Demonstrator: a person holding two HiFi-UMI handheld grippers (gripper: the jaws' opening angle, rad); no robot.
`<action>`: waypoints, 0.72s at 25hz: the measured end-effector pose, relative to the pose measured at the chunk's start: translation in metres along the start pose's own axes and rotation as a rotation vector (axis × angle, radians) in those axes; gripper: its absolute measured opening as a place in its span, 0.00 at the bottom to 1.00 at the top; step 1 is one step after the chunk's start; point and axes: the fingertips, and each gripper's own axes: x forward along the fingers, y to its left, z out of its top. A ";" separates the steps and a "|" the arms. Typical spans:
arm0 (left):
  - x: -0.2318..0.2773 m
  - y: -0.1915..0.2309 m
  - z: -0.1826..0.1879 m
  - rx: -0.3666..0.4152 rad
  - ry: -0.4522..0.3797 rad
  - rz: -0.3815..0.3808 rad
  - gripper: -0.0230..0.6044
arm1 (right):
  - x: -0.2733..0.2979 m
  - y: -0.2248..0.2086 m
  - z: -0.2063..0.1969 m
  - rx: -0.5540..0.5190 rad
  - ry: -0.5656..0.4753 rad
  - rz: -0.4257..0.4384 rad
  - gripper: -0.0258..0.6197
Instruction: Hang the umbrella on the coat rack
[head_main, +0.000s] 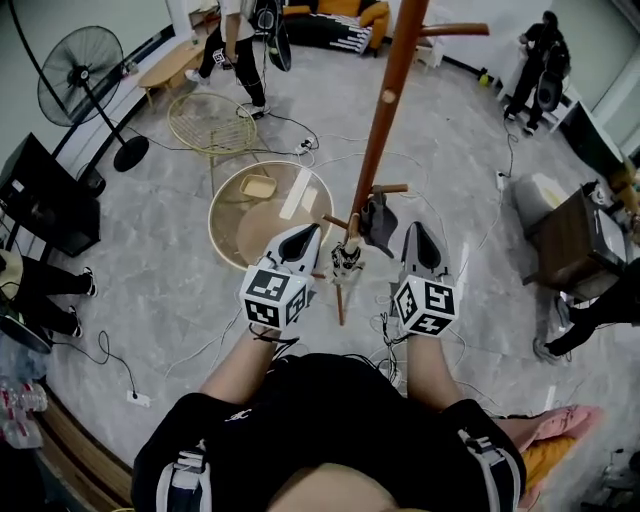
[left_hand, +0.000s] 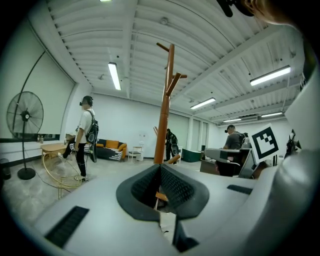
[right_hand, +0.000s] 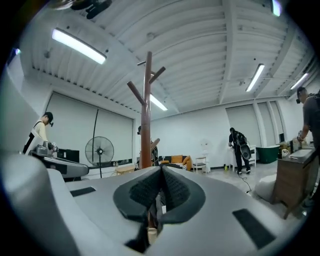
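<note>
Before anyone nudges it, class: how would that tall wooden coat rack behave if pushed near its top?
The coat rack is one tall, slim pole, so it would probably tip rather than slide. It looks like solid wood: likely stiff, leaning as a whole. The dark umbrella close against it might swing.

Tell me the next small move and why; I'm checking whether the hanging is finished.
Probably ease the left gripper and right gripper back from the coat rack. The dark umbrella seems to hang under the short peg already, and both grippers look shut, apart from it.
</note>
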 end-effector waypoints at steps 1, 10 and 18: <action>0.002 -0.003 0.001 0.002 0.001 -0.010 0.06 | -0.002 -0.003 0.001 0.002 -0.001 -0.010 0.06; 0.012 -0.014 0.008 0.010 0.004 -0.062 0.06 | -0.007 -0.008 -0.004 0.050 0.033 -0.033 0.06; 0.009 -0.009 0.005 0.013 0.006 -0.074 0.06 | -0.005 0.011 0.000 0.053 0.002 0.006 0.06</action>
